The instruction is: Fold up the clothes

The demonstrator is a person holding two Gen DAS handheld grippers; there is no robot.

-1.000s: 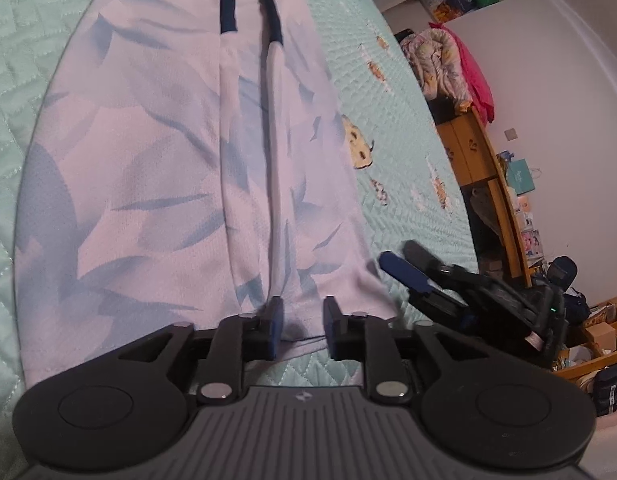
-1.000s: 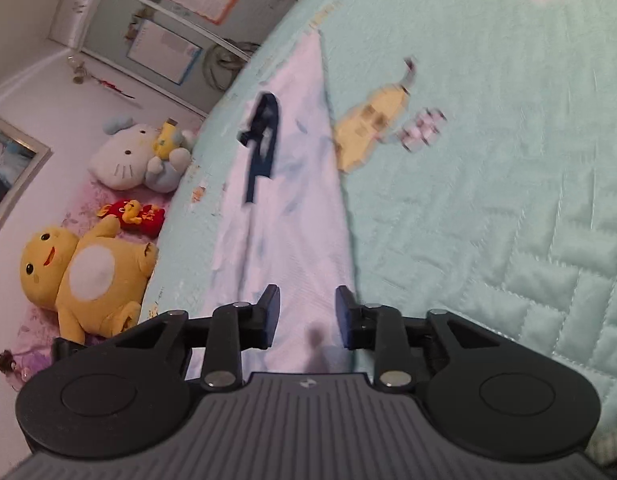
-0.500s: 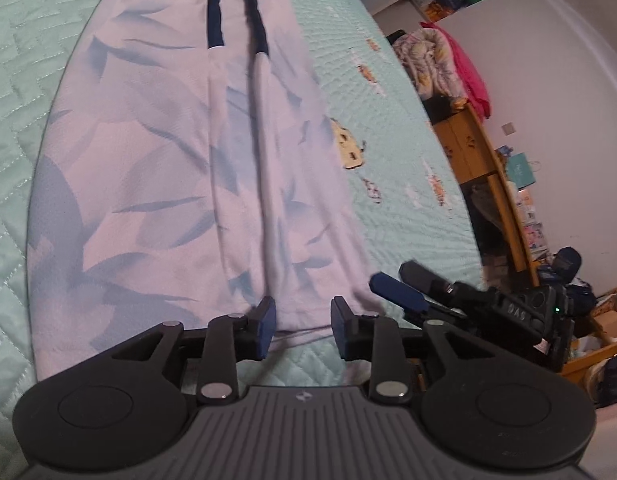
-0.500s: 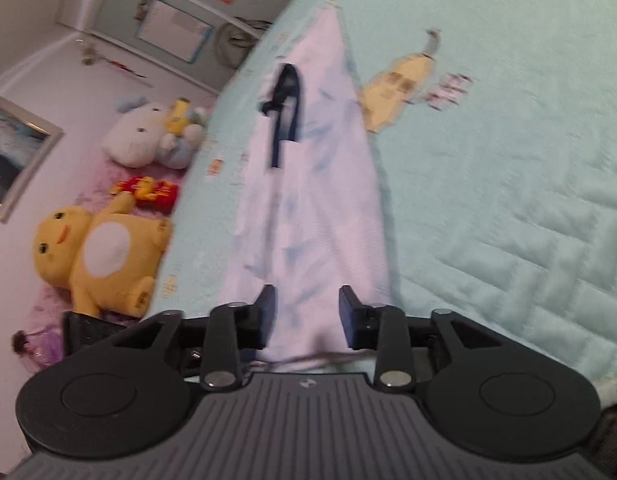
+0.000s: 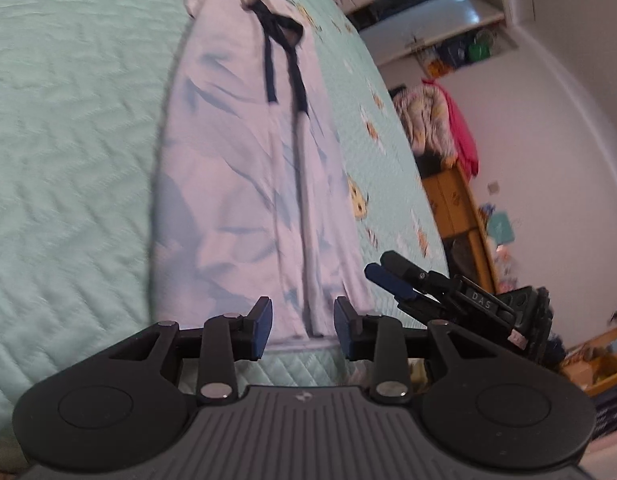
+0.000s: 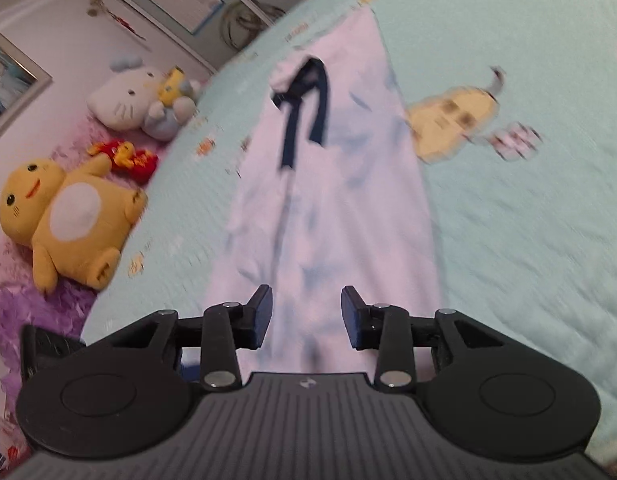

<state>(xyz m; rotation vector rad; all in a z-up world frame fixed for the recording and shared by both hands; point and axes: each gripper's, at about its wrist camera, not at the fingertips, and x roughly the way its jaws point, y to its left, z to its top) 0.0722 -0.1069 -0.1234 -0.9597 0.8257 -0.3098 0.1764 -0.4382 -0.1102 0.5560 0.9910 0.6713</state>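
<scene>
Left gripper (image 5: 302, 330) close in, jaws apart with nothing between them, hanging at the near hem of the pale leaf-print garment (image 5: 244, 184). Right gripper (image 6: 306, 316) at the same end, jaws just as wide, cloth below the gap but not pinched. The garment lies long and narrow on the mint quilt (image 5: 68, 140), sides already turned inward, dark drawstring (image 5: 282, 56) at its far end. My read: a lengthwise fold is set and the hem grab is in hand; next calls for both claws to close on the near corners and carry them toward the drawstring end
</scene>
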